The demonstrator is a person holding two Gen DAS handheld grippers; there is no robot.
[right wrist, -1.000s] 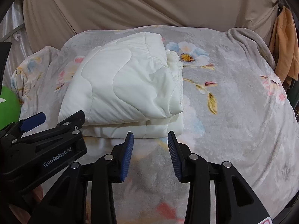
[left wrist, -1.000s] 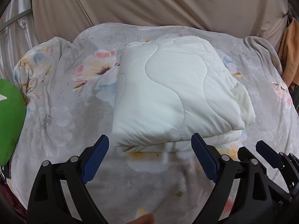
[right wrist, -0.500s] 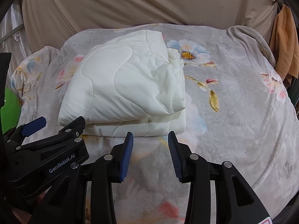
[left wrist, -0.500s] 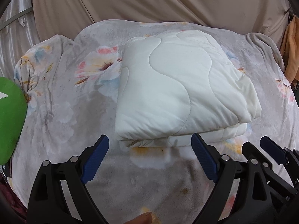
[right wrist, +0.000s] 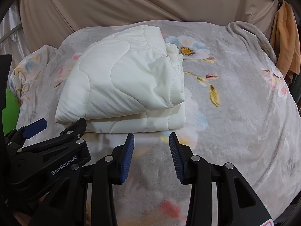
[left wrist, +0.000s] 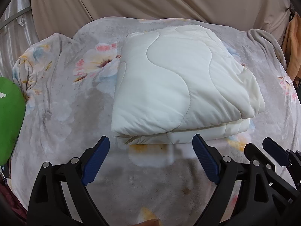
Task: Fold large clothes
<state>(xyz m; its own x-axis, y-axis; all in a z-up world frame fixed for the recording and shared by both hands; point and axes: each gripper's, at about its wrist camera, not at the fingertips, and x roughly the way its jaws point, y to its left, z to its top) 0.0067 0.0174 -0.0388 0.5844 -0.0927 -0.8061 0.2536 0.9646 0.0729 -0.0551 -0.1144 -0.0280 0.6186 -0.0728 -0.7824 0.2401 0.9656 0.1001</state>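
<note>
— Quilt status?

— My white quilted cover (left wrist: pixel 180 86) lies folded in a thick stack on the floral bed blanket (left wrist: pixel 62 113), at twelve o'clock from my left gripper (left wrist: pixel 151 162) and toward eleven o'clock from my right gripper (right wrist: pixel 151 155).

— And the grippers?

— Left one has its blue pads spread wide, nothing between them, just short of the stack's near edge. Right one stands partly apart, also empty, over bare blanket.

— Anything else around?

— Green cushion (left wrist: pixel 9 120) at nine o'clock, orange cloth (right wrist: pixel 286 43) hanging at two o'clock, beige curtain (left wrist: pixel 150 0) behind.
</note>
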